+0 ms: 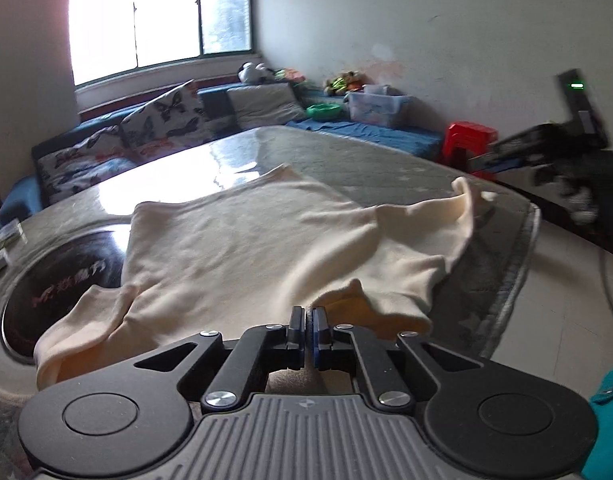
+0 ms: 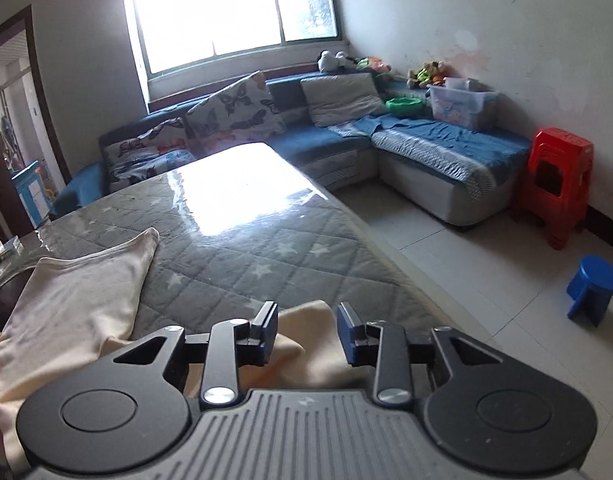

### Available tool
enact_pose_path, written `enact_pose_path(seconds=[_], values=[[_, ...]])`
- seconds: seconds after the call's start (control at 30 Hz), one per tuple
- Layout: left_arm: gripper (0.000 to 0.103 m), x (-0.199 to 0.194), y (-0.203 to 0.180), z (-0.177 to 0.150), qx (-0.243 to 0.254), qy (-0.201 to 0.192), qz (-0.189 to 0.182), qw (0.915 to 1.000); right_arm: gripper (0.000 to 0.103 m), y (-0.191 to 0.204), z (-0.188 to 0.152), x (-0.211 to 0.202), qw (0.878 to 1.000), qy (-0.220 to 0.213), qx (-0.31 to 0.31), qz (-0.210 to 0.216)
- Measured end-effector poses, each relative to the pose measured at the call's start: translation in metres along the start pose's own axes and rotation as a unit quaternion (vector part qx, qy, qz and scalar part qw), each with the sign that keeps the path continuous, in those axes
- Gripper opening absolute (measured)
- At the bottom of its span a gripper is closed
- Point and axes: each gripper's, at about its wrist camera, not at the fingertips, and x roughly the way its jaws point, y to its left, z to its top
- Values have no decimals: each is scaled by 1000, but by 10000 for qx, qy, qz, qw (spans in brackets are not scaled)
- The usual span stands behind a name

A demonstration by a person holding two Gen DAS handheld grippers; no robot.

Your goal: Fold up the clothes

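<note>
On a quilted grey surface (image 2: 242, 256) patterned with pale stars and covered by a glossy clear sheet, a cream garment (image 1: 242, 240) lies spread out, its body flat toward the middle and its sleeves crumpled along the near edge. At the near edge the left gripper (image 1: 307, 322) has its fingers pressed together, with a raised fold of the cream cloth just beyond their tips; whether any cloth is caught between them cannot be told from this view. Seen from the right wrist, the right gripper (image 2: 306, 322) has its fingers spread apart, a hump of the same garment lying between and beneath them, the pads not pressing on it. From the left wrist the right gripper appears as a dark blurred shape at the far right, near the garment's lifted sleeve end (image 1: 464, 190). A round black inset (image 1: 62, 276) with red lettering shows in the surface to the left of the garment. Behind stands a blue corner sofa (image 2: 346, 140) with butterfly-print cushions (image 2: 234, 108), a clear storage box (image 2: 462, 106) and soft toys under a bright window (image 2: 226, 4). Stacked red stools (image 2: 554, 184) and a small blue stool (image 2: 592, 286) stand on the tiled floor (image 2: 466, 264).
</note>
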Motion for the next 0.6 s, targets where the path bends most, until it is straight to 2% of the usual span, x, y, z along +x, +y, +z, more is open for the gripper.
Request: enact_pose_path(seconds=[0.13, 0.27, 0.37, 0.47, 0.53, 0.6], values=[[8, 1, -10, 15, 162, -107, -203, 9996, 37, 11, 6, 33, 9992, 241, -210, -251], [8, -1, -18, 32, 274, -342, -665, 9968, 37, 12, 6, 56, 9981, 471, -173, -350], [9, 1, -27, 38, 466, -395, -783, 9951, 37, 13, 2, 66, 9970, 599, -288, -394], [11, 14, -31, 48, 433, -319, -813, 9952, 36, 13, -1, 69, 9968, 601, -375, -373], [13, 29, -35, 54, 406, -261, -961, 9942, 31, 14, 0, 69, 9967, 601, -434, -333], [17, 45, -44, 59, 461, -175, -1063, 9931, 17, 15, 0, 69, 9966, 608, -476, -275]])
